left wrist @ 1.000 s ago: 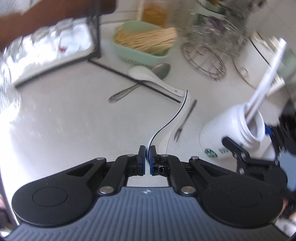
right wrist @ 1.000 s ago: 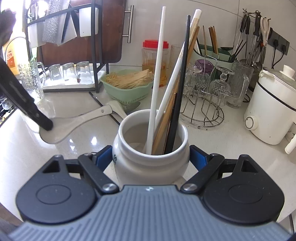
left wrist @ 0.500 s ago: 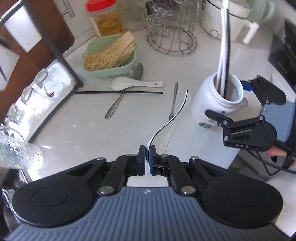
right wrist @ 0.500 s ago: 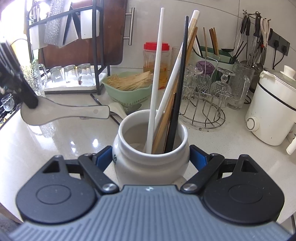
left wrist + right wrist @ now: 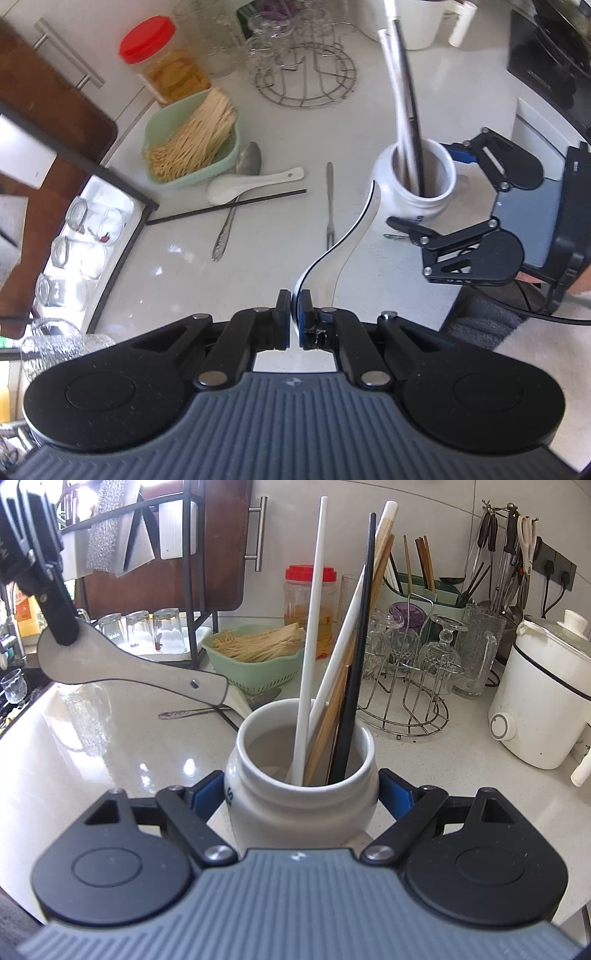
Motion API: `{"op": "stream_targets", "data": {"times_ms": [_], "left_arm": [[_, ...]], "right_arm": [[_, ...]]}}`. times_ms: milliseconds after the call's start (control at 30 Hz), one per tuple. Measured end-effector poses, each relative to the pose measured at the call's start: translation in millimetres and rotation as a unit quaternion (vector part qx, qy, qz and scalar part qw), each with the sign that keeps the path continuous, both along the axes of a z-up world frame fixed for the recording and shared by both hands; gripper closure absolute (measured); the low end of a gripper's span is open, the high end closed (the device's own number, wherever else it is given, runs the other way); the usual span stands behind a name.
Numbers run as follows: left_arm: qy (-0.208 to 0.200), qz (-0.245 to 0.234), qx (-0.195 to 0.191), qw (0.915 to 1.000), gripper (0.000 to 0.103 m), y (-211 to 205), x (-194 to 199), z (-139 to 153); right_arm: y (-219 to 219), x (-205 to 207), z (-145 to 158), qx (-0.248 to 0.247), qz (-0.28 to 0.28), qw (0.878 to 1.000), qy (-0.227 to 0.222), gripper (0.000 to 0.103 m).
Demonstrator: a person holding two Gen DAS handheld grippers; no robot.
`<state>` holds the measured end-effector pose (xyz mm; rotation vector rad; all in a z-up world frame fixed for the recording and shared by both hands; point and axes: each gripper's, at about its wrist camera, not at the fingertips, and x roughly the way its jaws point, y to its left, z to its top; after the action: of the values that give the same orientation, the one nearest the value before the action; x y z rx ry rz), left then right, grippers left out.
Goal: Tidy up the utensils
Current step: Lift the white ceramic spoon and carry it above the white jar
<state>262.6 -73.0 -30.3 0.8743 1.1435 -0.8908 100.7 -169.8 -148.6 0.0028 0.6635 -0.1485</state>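
Note:
My left gripper (image 5: 294,308) is shut on the bowl of a white spoon with a dark rim (image 5: 343,240). The spoon hangs above the counter, handle tip beside the white jar (image 5: 400,205). In the right wrist view that spoon (image 5: 122,668) reaches from the left gripper (image 5: 64,631) to just left of the jar's rim. My right gripper (image 5: 301,794) is shut on the jar (image 5: 301,812), which holds white, wooden and black chopsticks (image 5: 360,646). On the counter lie a metal spoon (image 5: 236,195), a white ceramic spoon (image 5: 251,182), a black chopstick (image 5: 229,208) and a small fork (image 5: 328,199).
A green basket of thin sticks (image 5: 192,140), a red-lidded jar (image 5: 166,62) and a wire glass rack (image 5: 306,74) stand at the back. A black-framed rack with glasses (image 5: 85,236) is on the left. A white cooker (image 5: 543,694) stands at the right.
My left gripper has risen and rolled, carrying the spoon over; its handle tip now sits close to the jar's rim. The right gripper and jar have not moved.

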Motion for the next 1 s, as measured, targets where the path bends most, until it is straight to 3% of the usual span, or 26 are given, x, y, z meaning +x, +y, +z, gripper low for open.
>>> {"op": "stream_targets", "data": {"times_ms": [433, 700, 1000], "left_arm": [[0.020, -0.055, 0.057, 0.9967, 0.099, -53.1, -6.2, 23.3], [0.047, -0.075, 0.104, 0.9906, 0.099, -91.6, -8.7, 12.1], [0.077, -0.062, 0.161, 0.9821, 0.099, -126.1, -3.1, -4.3]], "right_arm": [[-2.7, -1.4, -1.4, -0.001, 0.015, 1.000, -0.005, 0.013], [-4.4, -0.5, -1.6, -0.001, 0.029, 1.000, -0.004, 0.013], [-7.6, 0.4, -2.2, 0.001, 0.045, 0.999, -0.005, 0.013]]}}
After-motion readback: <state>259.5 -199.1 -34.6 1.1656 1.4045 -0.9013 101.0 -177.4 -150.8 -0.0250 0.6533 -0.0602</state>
